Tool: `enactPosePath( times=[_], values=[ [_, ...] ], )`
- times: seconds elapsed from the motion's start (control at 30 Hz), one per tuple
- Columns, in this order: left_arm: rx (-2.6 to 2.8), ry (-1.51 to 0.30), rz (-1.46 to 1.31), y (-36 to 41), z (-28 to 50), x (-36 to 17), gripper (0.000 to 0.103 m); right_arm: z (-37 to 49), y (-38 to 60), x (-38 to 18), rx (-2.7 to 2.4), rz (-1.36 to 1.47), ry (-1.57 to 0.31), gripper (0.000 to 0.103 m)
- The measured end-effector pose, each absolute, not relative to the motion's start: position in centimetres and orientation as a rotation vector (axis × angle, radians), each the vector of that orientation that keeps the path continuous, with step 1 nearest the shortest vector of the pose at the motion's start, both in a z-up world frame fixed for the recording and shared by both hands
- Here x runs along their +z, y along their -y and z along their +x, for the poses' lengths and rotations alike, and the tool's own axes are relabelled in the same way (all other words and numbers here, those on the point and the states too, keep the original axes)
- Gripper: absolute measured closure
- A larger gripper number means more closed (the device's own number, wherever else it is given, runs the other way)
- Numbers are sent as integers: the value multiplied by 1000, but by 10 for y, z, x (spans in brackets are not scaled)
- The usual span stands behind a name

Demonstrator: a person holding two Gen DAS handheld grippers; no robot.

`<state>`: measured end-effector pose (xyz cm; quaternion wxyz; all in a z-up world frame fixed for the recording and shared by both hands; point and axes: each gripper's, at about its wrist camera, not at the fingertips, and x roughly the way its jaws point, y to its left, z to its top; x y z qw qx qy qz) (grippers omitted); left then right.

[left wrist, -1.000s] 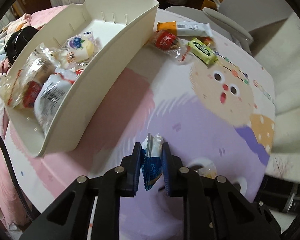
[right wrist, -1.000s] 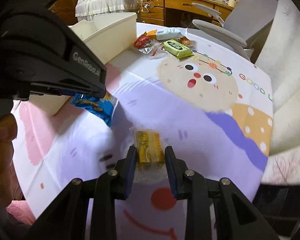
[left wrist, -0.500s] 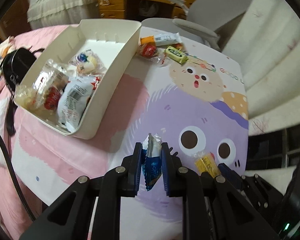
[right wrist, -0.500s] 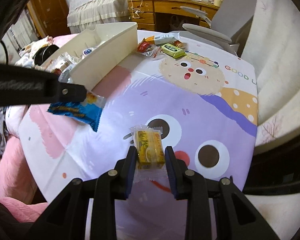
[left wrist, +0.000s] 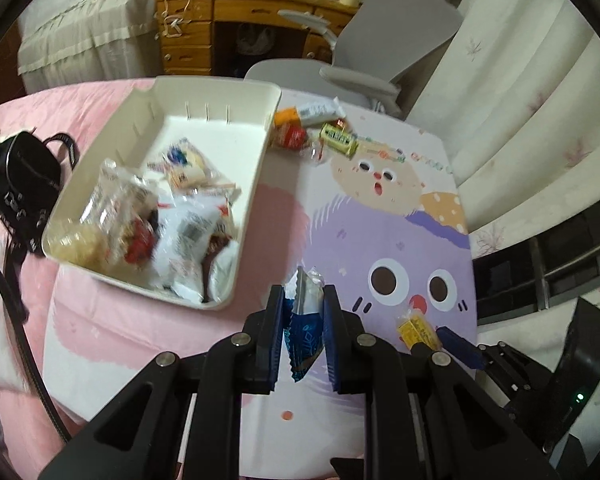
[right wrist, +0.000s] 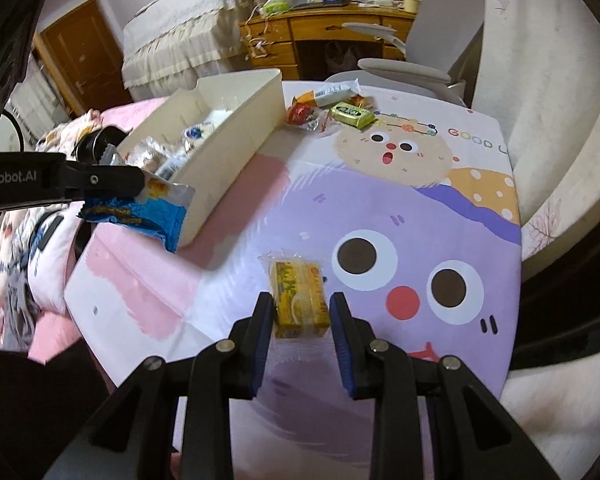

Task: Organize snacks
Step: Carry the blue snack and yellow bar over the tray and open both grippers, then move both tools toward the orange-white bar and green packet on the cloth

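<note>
Left gripper [left wrist: 303, 312] clamps blue packet [left wrist: 302, 332], above table's [right wrist: 380, 208] near-left part, beside cream bin [left wrist: 256, 168]. Right gripper [right wrist: 300, 312] pinches yellow snack [right wrist: 298, 300] over near edge. Cloth reads "GOOD"; gripper body "Robot.AI".

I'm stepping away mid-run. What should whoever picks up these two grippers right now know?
Left gripper: shut on a blue snack packet, held above the table.
Right gripper: shut on a yellow wrapped snack, also lifted.
Cream bin: already holds several wrapped snacks.
Left to do: drop both held snacks into the bin, then collect those beside its far end: green bar, red-wrapped snack, orange-and-white packet.
</note>
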<state>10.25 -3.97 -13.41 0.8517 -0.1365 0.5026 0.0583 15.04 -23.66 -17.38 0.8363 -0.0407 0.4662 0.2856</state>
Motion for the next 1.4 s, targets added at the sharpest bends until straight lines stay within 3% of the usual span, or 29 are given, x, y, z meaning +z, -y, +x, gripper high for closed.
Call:
enactPosePath(
  times=[0.53, 1.03, 1.2, 1.23, 1.27, 1.4],
  values=[
    [-34, -933, -324, -92, 105, -96, 87, 135, 154, -130, 500, 72, -852, 74],
    [-175, -904, -254, -167, 108, -94, 85, 129, 69, -122, 496, 192, -744, 74],
    [-106, -952, -244, -186, 110, -103, 46, 135, 50, -131, 471, 181, -814, 67],
    [-99, -958, -244, -188, 110, -104, 43, 136, 48, -133, 458, 176, -830, 57],
    [-94, -966, -244, -189, 110, -106, 37, 135, 48, -133, 446, 174, -840, 53],
    [-93, -1006, -244, -193, 112, -111, 30, 131, 52, -136, 427, 195, -858, 49]
  ],
)
